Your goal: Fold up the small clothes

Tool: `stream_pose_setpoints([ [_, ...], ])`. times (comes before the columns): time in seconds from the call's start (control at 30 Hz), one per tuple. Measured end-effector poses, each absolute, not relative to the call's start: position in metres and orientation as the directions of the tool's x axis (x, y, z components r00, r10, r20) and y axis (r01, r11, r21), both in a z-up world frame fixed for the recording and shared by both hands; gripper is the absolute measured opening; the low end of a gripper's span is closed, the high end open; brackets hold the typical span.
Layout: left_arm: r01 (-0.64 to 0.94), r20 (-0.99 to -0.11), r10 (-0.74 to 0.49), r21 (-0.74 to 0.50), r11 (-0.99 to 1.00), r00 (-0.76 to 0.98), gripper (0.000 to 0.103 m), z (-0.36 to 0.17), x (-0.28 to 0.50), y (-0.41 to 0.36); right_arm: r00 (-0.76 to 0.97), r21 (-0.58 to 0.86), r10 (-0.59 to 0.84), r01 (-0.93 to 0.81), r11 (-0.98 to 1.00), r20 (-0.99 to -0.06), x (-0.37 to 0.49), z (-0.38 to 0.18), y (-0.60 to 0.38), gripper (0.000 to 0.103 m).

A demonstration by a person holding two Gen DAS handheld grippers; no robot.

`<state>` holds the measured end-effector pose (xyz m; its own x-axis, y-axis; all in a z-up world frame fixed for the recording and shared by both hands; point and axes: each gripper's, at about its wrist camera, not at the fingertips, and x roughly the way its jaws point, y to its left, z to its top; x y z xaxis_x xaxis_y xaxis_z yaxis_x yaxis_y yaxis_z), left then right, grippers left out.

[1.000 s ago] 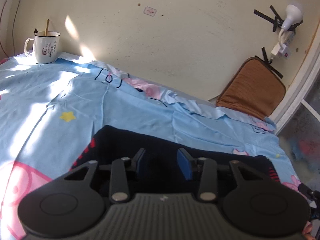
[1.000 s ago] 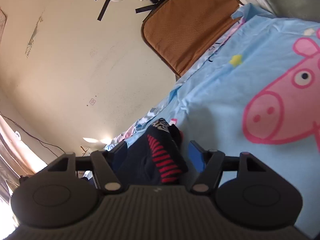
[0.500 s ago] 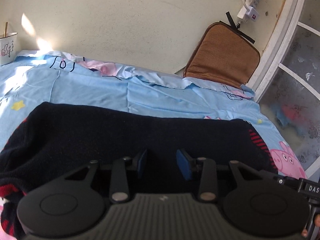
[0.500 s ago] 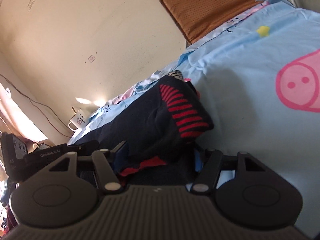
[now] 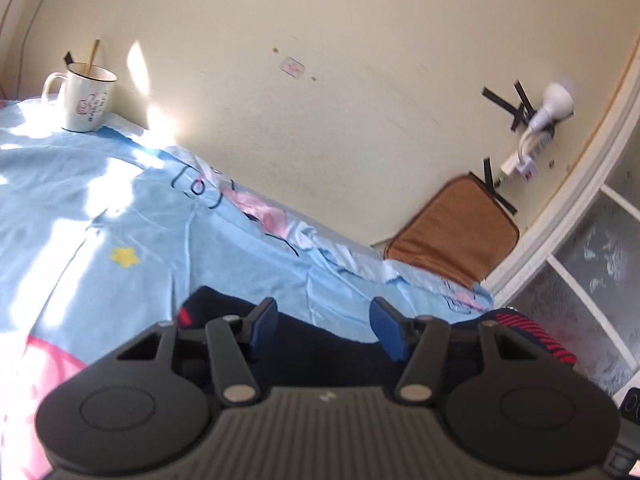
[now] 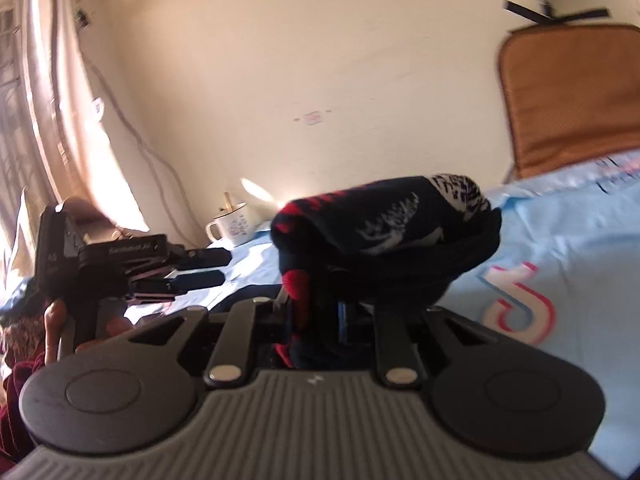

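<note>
A small dark navy garment [image 5: 320, 340] with red stripes lies on the light blue cartoon sheet [image 5: 120, 208]. My left gripper [image 5: 324, 326] is open just above it, the blue pads [image 5: 386, 334] apart and holding nothing. My right gripper [image 6: 316, 312] is shut on the garment [image 6: 384, 220], whose bunched end, with white pattern and red trim, rises above the jaws. The left gripper [image 6: 192, 268] also shows in the right wrist view, at the left, held by a hand.
A white mug [image 5: 86, 100] with a stick stands at the sheet's far left by the wall. A brown cushion [image 5: 452, 228] leans against the wall at the right. A taped plug and lamp [image 5: 536, 128] hang above it. A window frame [image 5: 580, 216] borders the right.
My left gripper has opened wider and pulled back from the garment. My right gripper has closed on the garment's end and lifted it, swinging toward the left.
</note>
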<state>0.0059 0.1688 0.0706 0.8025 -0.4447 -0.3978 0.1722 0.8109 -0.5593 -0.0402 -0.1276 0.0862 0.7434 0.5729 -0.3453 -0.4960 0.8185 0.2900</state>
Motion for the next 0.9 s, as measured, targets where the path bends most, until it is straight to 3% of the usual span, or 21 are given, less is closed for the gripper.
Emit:
stream_pose_setpoints([
  [0.27,0.03,-0.391,-0.342,-0.62,0.784,0.854,0.057,0.059,-0.015,0.234,0.56,0.09,0.633,-0.707,0.701,-0.535,-0.01,0.049,-0.001,0.024],
  [0.37,-0.001,-0.408,-0.33,-0.63,0.777,0.852,0.057,0.051,-0.018,0.243,0.506,0.058,0.643,-0.759,0.648,-0.575,-0.006,0.029,0.018,0.033],
  [0.47,-0.005,-0.417,-0.326,-0.623,0.782,0.849,0.059,0.049,-0.017,0.243,0.455,0.103,0.692,-0.791,0.603,-0.56,-0.011,0.035,0.014,0.059],
  [0.5,0.004,-0.415,-0.328,-0.616,0.788,0.849,0.06,0.05,-0.016,0.24,0.439,0.123,0.711,-0.799,0.588,-0.549,-0.014,0.04,0.01,0.06],
  [0.67,0.058,-0.415,-0.321,-0.533,0.844,0.851,0.064,0.065,-0.009,0.208,0.472,0.242,0.788,-0.774,0.585,-0.396,-0.016,0.08,-0.034,0.059],
  [0.77,0.049,-0.437,-0.256,-0.432,0.901,0.862,0.066,0.072,-0.006,0.183,0.587,0.292,0.747,-0.689,0.663,-0.312,-0.007,0.098,-0.065,0.058],
  [0.9,0.005,-0.474,-0.159,-0.309,0.951,0.866,0.066,0.073,-0.004,0.156,0.692,0.351,0.626,-0.521,0.778,-0.36,0.022,0.094,-0.088,0.034],
])
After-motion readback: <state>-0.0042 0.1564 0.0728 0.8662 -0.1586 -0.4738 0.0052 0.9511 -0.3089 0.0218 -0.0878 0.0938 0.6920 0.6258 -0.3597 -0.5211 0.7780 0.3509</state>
